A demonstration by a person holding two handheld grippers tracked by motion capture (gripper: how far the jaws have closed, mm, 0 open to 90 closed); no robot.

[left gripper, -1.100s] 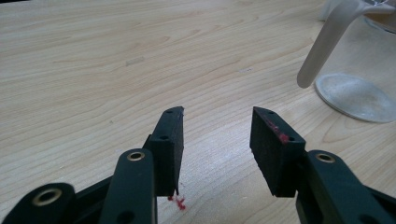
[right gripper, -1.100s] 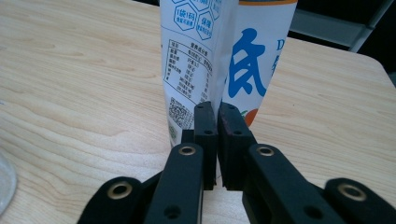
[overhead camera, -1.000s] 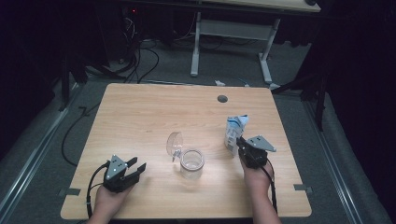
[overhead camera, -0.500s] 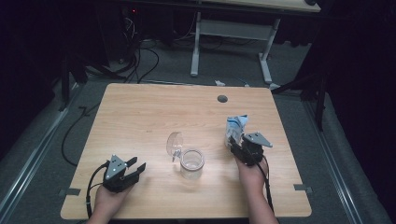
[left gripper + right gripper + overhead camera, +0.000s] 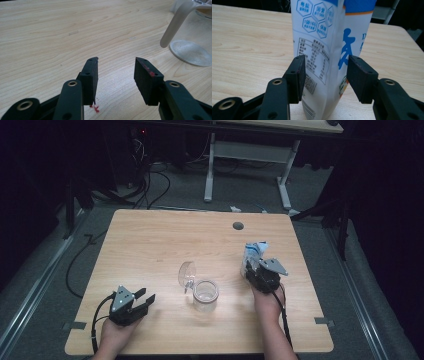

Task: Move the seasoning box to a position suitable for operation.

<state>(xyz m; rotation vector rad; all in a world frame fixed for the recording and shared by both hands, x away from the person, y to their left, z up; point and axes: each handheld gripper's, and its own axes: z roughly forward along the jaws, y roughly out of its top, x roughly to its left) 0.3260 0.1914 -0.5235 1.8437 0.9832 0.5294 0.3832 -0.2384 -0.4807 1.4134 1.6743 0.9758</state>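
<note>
At the right of the light wooden table, the right tongs, jaws just opened wide, straddle the upright white-and-blue milk carton without gripping it, seemingly lining up a grasp, while the left tongs rest half-open and empty beside the clear glass jug.

A clear glass pitcher stands mid-tabletop, a white-legged desk and tangled cables behind.

Two matching black hand-held grippers, pretty beat-up pads

Left hand-held gripper has red flecks on its ribbed pads; right hand-held gripper is the same build: brass-ringed pivot holes, small screws, grey three-cornered top plate, black trailing cable.
</note>
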